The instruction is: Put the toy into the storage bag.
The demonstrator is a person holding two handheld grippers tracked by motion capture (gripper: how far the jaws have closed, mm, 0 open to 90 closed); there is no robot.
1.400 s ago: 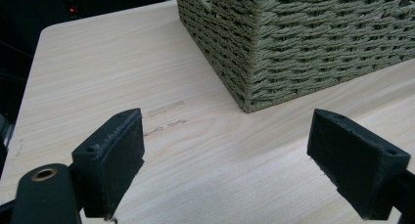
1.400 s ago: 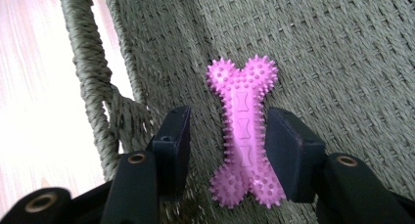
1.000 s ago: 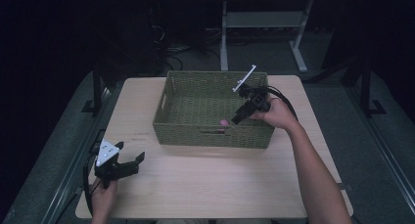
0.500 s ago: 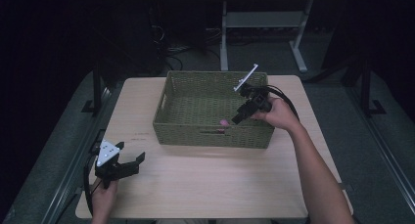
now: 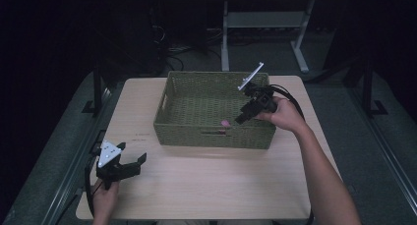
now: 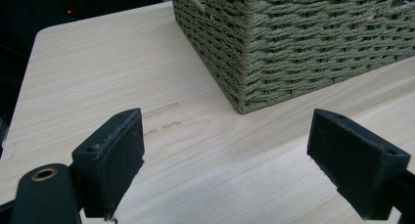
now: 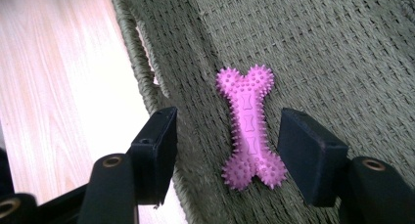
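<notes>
Little has changed over the last second: the left claw [image 5: 129, 164] has stayed low near the person's edge of the tabletop [image 5: 206, 185], well apart from the basket [image 5: 187, 136], and the right claw [image 5: 240, 120] has stayed dipped inside the basket near its front wall. From the high view, a woven olive-green basket, rectangular with handle slots in its walls, sits on the far half of a pale wooden tabletop. The person's right hand [image 5: 282, 114] reaches over the basket's right rim, angling the right claw down toward the basket's floor, with its cable looping behind over the basket's right side. A small pink toy bone [image 5: 225, 123] lies on the basket floor, just inside the front wall and just beside that claw. In the right gripper view, the pink bone [image 7: 248, 127], covered in short spikes, lies flat on the woven floor between the two black jaws; the jaws stand apart on either side of it, not touching it, so the right claw is open. The basket's front wall and a handle slot run up the left of that view, with bare tabletop beyond. The person's left hand [image 5: 104, 200] holds the left claw to the left of and nearer than the basket's front left corner. In the left gripper view, its jaws are spread wide with nothing between them, above bare wood, facing the basket's [image 6: 303, 43] corner.
</notes>
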